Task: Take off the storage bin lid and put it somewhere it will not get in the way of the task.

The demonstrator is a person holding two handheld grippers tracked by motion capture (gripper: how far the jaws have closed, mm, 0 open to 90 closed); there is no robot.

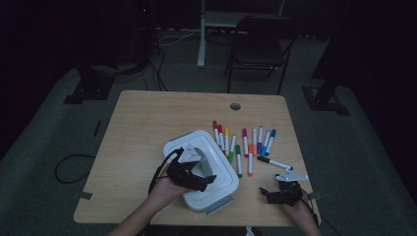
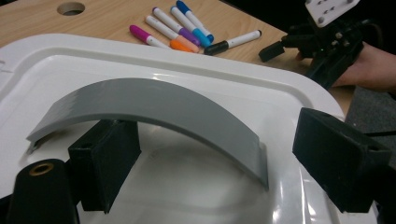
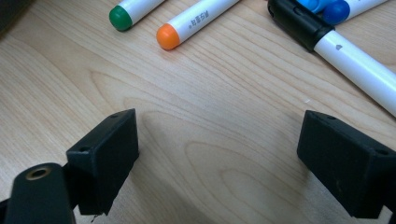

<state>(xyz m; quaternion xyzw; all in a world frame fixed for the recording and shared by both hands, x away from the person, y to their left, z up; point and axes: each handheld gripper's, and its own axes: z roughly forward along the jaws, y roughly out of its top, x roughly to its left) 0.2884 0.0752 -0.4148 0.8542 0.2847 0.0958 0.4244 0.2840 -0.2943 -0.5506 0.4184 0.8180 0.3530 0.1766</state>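
The white rounded-square plastic box point(image 1: 204, 169) sits on the light wooden table point(image 1: 142, 123) near the front edge, its white lid on and a grey arched plastic handle point(image 2: 159, 109) standing up across the middle of that lid. The left gripper point(image 1: 201, 183) hangs over the lid with its black jaws wide apart, one on each side of the handle; the handle lies between them but neither pad presses on it, so nothing is held yet. The right gripper point(image 1: 271, 195) rests low over bare wood at the front right, jaws wide apart and empty, near the markers. The likely trouble is a poor bite: the handle is a smooth, thin curved strip, and if the jaws shut off-centre or only on its edge, it may slip out or twist. If the handle is pulled up while the lid is latched tight, the whole box may lift or skid toward the table's edge, which is near. A sideways drag could also push the box into the loose markers point(image 1: 243, 142) just beside it and scatter them. Counted in the high view: one box, one handle, two grippers, and about eleven felt markers, one of them the black-capped marker point(image 1: 273, 162) lying apart from the row; the closely packed ones make that count uncertain.
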